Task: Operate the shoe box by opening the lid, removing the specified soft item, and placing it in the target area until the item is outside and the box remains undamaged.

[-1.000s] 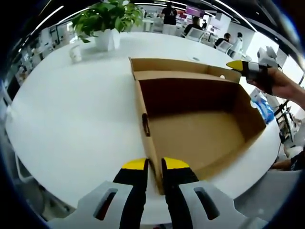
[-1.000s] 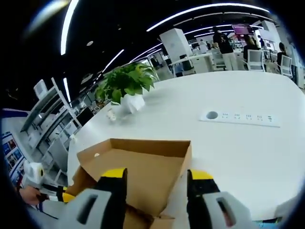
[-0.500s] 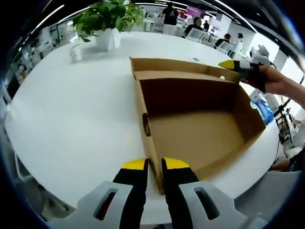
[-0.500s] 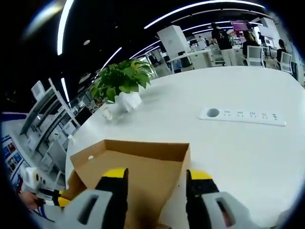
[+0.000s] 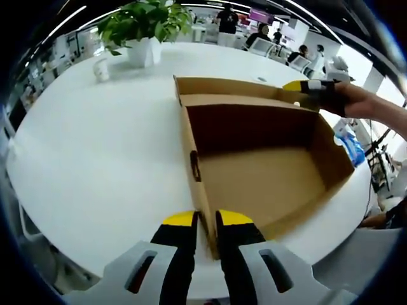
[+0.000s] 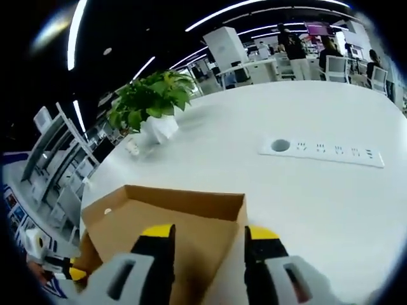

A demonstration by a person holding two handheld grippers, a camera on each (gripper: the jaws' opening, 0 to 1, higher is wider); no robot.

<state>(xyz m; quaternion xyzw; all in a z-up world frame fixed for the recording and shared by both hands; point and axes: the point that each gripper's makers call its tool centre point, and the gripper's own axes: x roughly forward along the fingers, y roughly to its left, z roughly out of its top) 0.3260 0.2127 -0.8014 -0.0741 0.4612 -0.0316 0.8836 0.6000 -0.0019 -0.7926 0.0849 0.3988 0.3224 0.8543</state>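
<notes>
An open brown shoe box [image 5: 254,130] lies on the white round table [image 5: 95,159], its inside bare. Its lid [image 5: 229,86] is folded back on the far side. My left gripper [image 5: 206,219] is shut on the box's near wall, one finger on each side of the cardboard. A hand holds my right gripper [image 5: 299,86] at the box's far right corner, over the lid's edge. In the right gripper view, the right gripper [image 6: 210,234] stands open with the lid [image 6: 172,213] lying between and ahead of its fingers. A blue and white soft pack [image 5: 350,143] lies outside the box's right wall.
A potted plant [image 5: 143,28] [image 6: 152,105] and a paper cup [image 5: 100,70] [image 6: 131,147] stand at the table's far side. A white socket strip [image 6: 321,152] is set in the tabletop beyond the lid. People and chairs are in the background.
My right gripper has moved closer along the lid's edge toward the box's far corner, so the lid looms larger between its fingers. The left gripper and the box have not moved.
</notes>
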